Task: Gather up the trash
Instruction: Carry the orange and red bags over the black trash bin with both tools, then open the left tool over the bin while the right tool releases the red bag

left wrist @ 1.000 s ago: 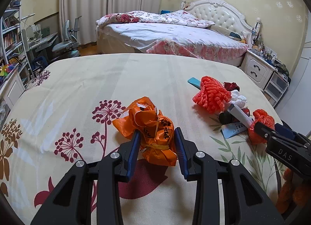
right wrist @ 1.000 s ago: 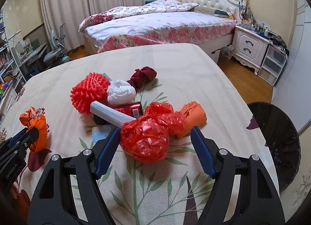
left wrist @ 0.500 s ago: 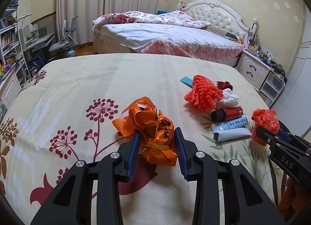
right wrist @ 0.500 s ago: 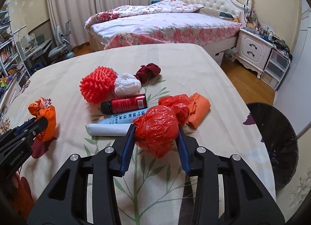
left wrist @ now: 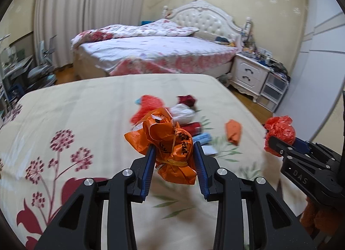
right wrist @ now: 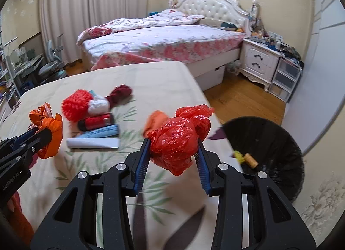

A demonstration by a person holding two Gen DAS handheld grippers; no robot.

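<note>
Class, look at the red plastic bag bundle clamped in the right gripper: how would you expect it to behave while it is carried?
The red plastic bag bundle is crinkled thin film, so it probably squashes rather than resists the right gripper. It bulges above the pads and sags below them, suggesting it is floppy and light. Its glossy surface may let it slip if the grip loosens.

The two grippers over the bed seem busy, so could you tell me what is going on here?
A person is clearing trash off a floral bedspread. The left gripper is clamped on a knotted orange bag, and the right gripper is clamped on a crumpled red bag; both bags are lifted clear of the cover. A black bin stands beside the bed on the right. A red bottle and other clutter are left on the cover.
</note>
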